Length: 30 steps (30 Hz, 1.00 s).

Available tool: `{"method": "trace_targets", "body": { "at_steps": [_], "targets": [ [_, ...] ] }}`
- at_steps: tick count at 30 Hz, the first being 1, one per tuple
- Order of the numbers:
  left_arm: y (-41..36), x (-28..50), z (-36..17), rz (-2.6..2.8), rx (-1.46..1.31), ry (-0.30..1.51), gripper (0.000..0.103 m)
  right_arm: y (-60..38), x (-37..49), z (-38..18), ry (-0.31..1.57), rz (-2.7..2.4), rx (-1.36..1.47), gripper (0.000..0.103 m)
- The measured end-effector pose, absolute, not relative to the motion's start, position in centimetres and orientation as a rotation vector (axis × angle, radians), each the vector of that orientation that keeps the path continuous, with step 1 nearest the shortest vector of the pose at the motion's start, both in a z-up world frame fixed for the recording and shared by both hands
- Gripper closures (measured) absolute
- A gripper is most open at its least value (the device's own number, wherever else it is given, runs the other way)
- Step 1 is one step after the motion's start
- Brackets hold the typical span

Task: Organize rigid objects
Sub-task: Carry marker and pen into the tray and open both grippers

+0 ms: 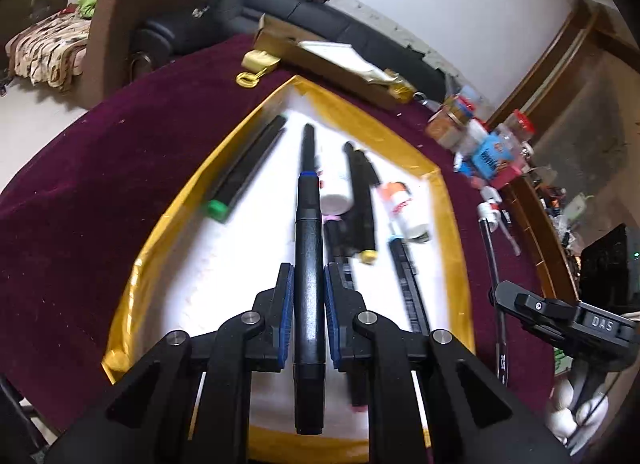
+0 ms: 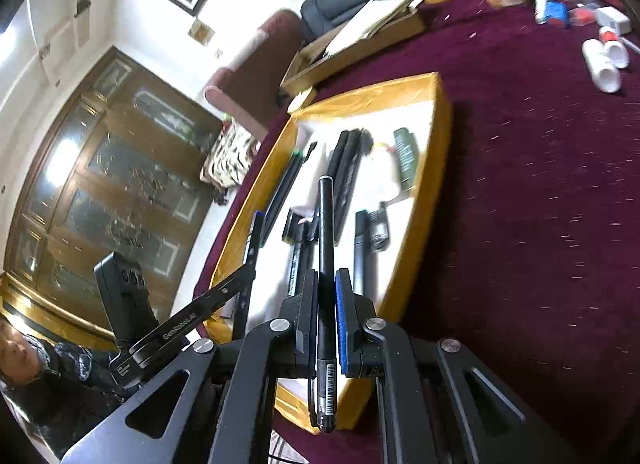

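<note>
1. Left gripper (image 1: 308, 300): blue pads clamped tight on a thick black marker (image 1: 308, 264), which points forward above the tray.
2. Right gripper (image 2: 327, 296): jaws pinched on a slim black pen (image 2: 326, 264), held above the tray's near end.
3. Below both, the yellow-rimmed tray (image 1: 168, 204) holds loose markers, including a green-capped one (image 1: 240, 172).
4. Maroon tablecloth (image 2: 520, 184) all round; jars (image 1: 472, 124) crowd the far right.

Both grippers are black linkages with silver screws and blue-padded jaws.
</note>
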<state>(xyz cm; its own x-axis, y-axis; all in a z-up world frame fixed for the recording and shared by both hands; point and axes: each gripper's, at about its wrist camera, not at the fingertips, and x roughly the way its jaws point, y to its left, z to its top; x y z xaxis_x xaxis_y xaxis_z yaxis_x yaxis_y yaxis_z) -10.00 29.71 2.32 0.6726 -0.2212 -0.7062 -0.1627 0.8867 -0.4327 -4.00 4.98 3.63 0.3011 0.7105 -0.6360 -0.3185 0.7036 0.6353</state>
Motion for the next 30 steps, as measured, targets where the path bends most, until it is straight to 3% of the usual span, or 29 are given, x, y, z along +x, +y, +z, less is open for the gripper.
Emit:
{"method": "trace_targets", "body": {
  "at_steps": [7,10,12,15,18,23,26,28,30],
  "targets": [
    [30.1,-10.4,1.8,-0.036,-0.485,0.854,0.087,9.6,-3.6,2.0,1.114,0.675,0.354,0.095],
    [30.2,-11.2,2.5,-0.033,-0.482,0.822,0.068,10.6,-3.8,1.6,1.124,0.659,0.322,0.095],
    [30.0,-11.7,3.1,-0.033,-0.471,0.801,0.064,11.0,-4.1,1.5,1.129,0.641,0.299,0.095],
    [29.4,-12.5,4.0,-0.025,-0.448,0.777,0.047,11.1,-3.9,1.5,1.115,0.589,0.278,0.095],
    [28.9,-13.1,4.7,-0.026,-0.432,0.756,0.044,11.2,-3.7,1.5,1.11,0.583,0.284,0.089],
    [27.3,-13.7,6.1,-0.004,-0.366,0.728,0.038,10.2,-4.5,2.6,1.04,0.568,0.269,0.072],
    [25.8,-13.9,6.7,0.001,-0.314,0.715,0.037,8.6,-5.7,3.7,0.955,0.539,0.257,0.067],
    [24.8,-14.0,7.0,0.001,-0.274,0.711,0.037,7.5,-6.3,4.3,0.907,0.511,0.252,0.056],
    [23.6,-14.0,7.3,-0.005,-0.238,0.709,0.037,6.5,-6.8,4.7,0.871,0.488,0.255,0.052]
  ]
}}
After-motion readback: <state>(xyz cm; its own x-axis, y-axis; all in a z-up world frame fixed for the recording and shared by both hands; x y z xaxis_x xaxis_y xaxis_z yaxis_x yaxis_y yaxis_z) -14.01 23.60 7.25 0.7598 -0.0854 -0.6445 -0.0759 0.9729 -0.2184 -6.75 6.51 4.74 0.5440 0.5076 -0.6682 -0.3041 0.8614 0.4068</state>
